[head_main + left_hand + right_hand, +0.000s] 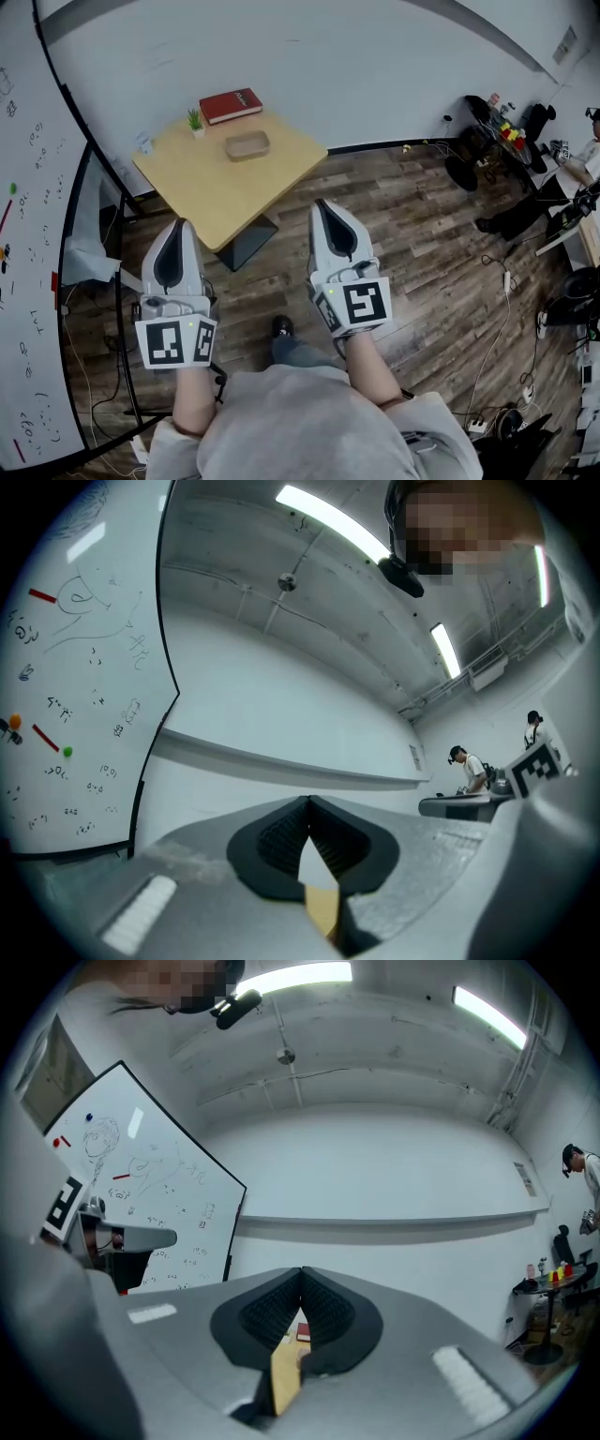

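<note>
Both grippers are held in the air over the wooden floor, short of a small wooden table (192,187). My left gripper (179,225) is shut with nothing between its jaws, its tips near the table's front left edge. My right gripper (322,205) is shut and empty too, its tips near the table's front right corner. On the table lie a red book (231,105), a shallow brown tray (247,145), a tiny potted plant (196,123) and a small white cup (144,142). Through the shut jaws of the right gripper (301,1273) I glimpse the table and the red book (303,1332).
A whiteboard (28,272) on a black frame stands along the left. A white wall runs behind the table. At the right are desks, cables (502,309) on the floor and a seated person (562,178). My own shoe (281,326) shows between the grippers.
</note>
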